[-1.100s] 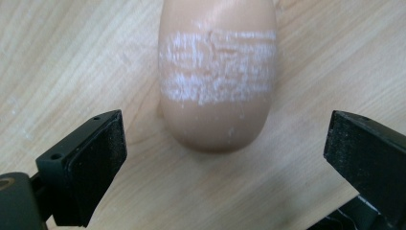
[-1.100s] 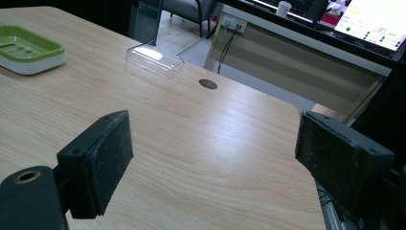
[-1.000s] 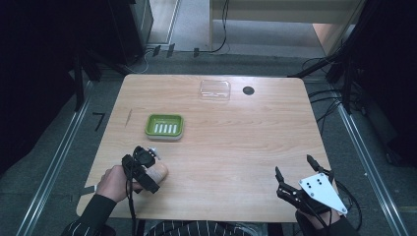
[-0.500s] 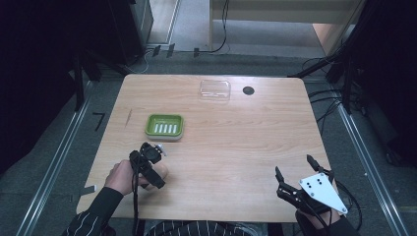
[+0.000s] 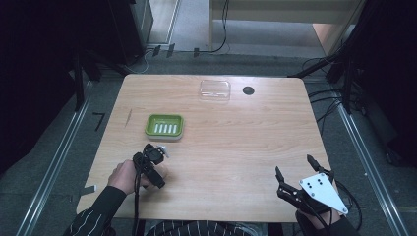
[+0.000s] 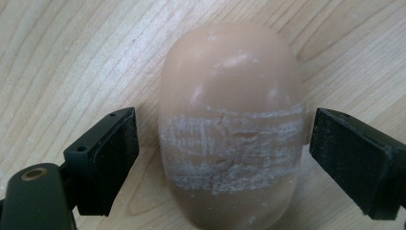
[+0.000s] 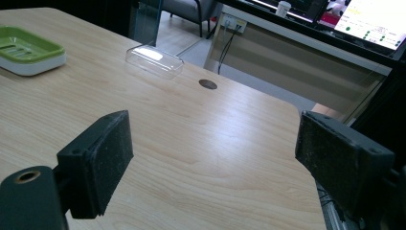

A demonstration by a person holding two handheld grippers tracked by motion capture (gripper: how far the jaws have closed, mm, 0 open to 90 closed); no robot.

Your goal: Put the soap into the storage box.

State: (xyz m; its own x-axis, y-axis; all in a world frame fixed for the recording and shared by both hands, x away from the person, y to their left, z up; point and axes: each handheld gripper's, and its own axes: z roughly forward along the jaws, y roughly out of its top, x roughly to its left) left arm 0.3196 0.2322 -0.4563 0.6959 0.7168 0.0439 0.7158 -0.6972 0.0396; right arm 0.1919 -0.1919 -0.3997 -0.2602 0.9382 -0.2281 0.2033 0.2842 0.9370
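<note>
Between the jaws of the left gripper (image 6: 222, 158), a beige bar of soap (image 6: 231, 129) is being straddled as it lies flat on the wooden table (image 5: 236, 132); the jaws have just been closing, yet a thin gap is being kept on each side and the pads are not pressing. Near the table's front right corner, the right gripper (image 5: 297, 173) is being held with its jaws spread wide on nothing. Beyond the soap, a green soap dish (image 5: 164, 126) is being left apart, and a clear lid (image 5: 215, 90) is lying near the far edge.
</note>
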